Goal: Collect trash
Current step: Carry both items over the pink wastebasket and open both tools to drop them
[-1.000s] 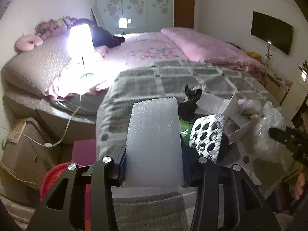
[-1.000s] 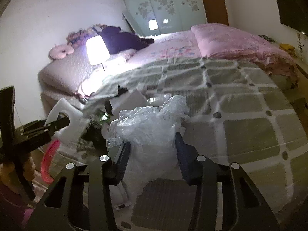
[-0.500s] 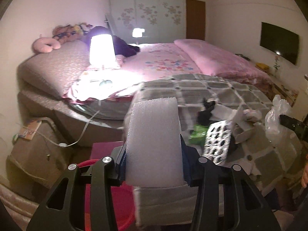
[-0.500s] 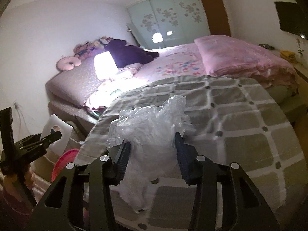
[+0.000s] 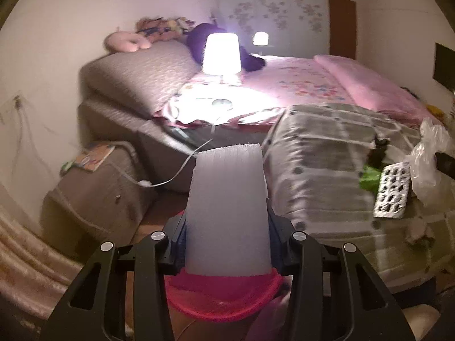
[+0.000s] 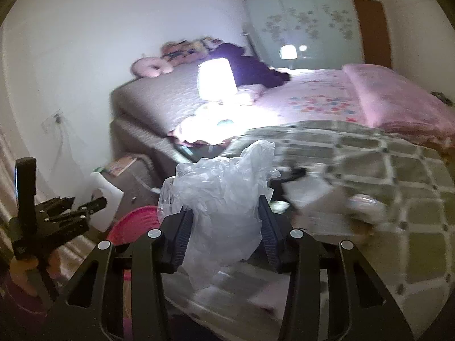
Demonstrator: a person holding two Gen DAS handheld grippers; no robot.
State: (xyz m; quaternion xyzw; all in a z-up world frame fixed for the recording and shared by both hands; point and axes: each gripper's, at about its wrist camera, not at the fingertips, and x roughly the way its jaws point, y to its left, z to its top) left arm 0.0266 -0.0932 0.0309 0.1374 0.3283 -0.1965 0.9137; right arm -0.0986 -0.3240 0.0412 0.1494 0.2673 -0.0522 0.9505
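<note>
My left gripper (image 5: pixel 227 227) is shut on a white foam block (image 5: pixel 227 210), held upright above a pink bin (image 5: pixel 224 298) on the floor beside the bed. My right gripper (image 6: pixel 224 221) is shut on a crumpled clear plastic bag (image 6: pixel 221 196) over the bed's near corner. In the right wrist view the left gripper (image 6: pixel 85 207) with its foam block (image 6: pixel 106 196) shows at the left, above the pink bin (image 6: pixel 133 224). The right gripper's bag (image 5: pixel 429 164) shows at the right edge of the left wrist view. More trash lies on the grey checked blanket (image 5: pixel 327 147): a blister pack (image 5: pixel 392 190) and a green scrap (image 5: pixel 369 179).
A lit lamp (image 5: pixel 221 54) stands on the bed near the headboard. A brown padded box (image 5: pixel 96 190) with a cable and a booklet sits by the wall left of the bin. A pink quilt (image 5: pixel 369 85) covers the bed's far side. Papers (image 6: pixel 310 193) lie on the blanket.
Both grippers swung left off the bed toward its edge. The foam block went from over the blanket to over the pink bin; the bag moved from mid-blanket to the bed's corner.
</note>
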